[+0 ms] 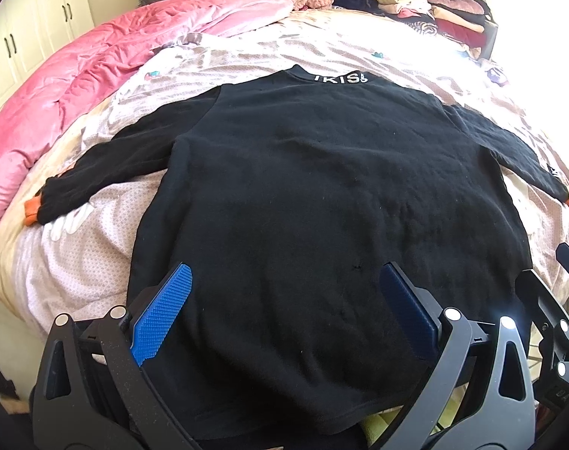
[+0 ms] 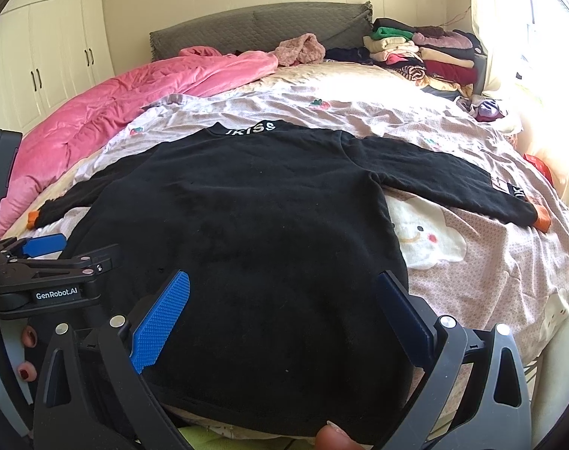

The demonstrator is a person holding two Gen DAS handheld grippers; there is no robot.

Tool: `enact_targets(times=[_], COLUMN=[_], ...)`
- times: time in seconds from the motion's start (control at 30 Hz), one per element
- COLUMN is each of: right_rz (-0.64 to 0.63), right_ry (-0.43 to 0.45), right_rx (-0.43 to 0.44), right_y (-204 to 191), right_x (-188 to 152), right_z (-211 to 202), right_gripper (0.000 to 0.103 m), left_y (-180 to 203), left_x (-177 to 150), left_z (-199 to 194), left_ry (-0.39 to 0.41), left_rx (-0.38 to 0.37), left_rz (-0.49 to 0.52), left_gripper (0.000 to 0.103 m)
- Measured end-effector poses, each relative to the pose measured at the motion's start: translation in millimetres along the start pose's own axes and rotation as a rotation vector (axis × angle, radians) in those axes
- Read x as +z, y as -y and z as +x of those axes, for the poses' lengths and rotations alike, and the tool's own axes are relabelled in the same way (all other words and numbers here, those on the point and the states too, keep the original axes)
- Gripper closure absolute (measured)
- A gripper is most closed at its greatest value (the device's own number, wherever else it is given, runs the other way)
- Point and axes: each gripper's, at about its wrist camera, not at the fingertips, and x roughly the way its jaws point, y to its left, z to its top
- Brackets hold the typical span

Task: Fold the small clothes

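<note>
A black long-sleeved sweater (image 1: 314,187) lies flat on the bed with its back up, both sleeves spread out and orange cuffs at the ends; it also shows in the right wrist view (image 2: 246,217). White lettering marks its collar (image 1: 340,78). My left gripper (image 1: 284,292) is open and empty above the sweater's hem. My right gripper (image 2: 280,296) is open and empty above the hem, further right. The left gripper's body (image 2: 48,262) shows at the left of the right wrist view.
A pink quilt (image 1: 78,86) lies along the bed's left side. A stack of folded clothes (image 2: 423,56) sits at the far right by the grey headboard (image 2: 258,26). White wardrobes (image 2: 48,56) stand at left. The patterned sheet (image 2: 464,247) covers the bed.
</note>
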Motion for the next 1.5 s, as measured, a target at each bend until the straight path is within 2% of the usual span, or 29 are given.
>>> enact_targets(times=[0.33, 0.8, 1.2, 1.5], right_rz=[0.035, 0.101, 0.14, 0.161], right_ry=[0.009, 0.043, 0.129, 0.176], right_rx=[-0.024, -0.077, -0.072, -0.087], right_y=[23, 64, 87, 111], right_x=[15, 48, 100, 143], right_z=[3, 12, 10, 11], right_gripper=[0.004, 0.004, 0.004, 0.004], left_y=[6, 19, 34, 39], left_x=[24, 84, 131, 175], left_z=[2, 2, 8, 7], left_ry=[0.01, 0.046, 0.034, 0.059], left_rx=[-0.002, -0.035, -0.075, -0.096], left_rz=[-0.001, 0.002, 0.02, 0.026], left_gripper=[0.009, 0.009, 0.009, 0.009])
